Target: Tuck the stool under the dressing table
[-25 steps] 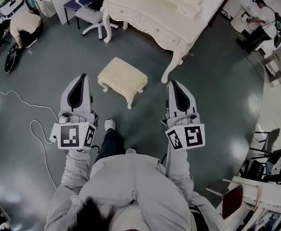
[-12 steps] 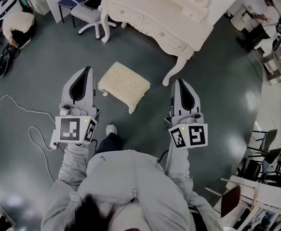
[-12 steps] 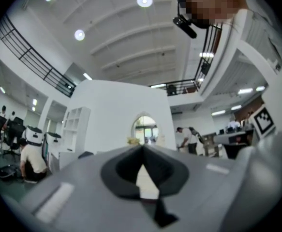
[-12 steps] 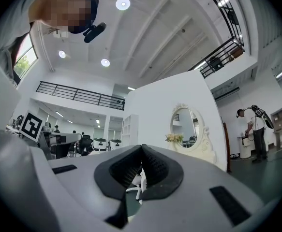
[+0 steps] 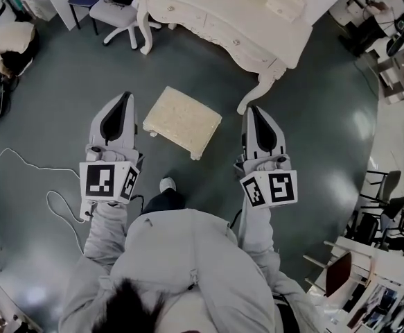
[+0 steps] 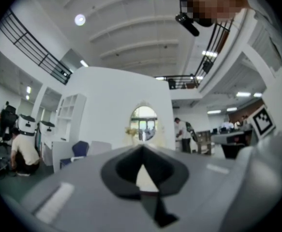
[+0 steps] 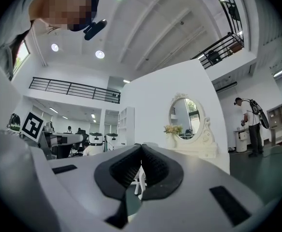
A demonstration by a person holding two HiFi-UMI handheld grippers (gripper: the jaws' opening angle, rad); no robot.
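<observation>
Both clenched, empty: left tool (image 5: 123, 97) at 9 o'clock of the stool (image 5: 183, 121), right tool (image 5: 253, 109) at 3. Stool sits skewed; an uneven push could ram it against the dressing table (image 5: 222, 26) leg (image 5: 260, 91).
</observation>
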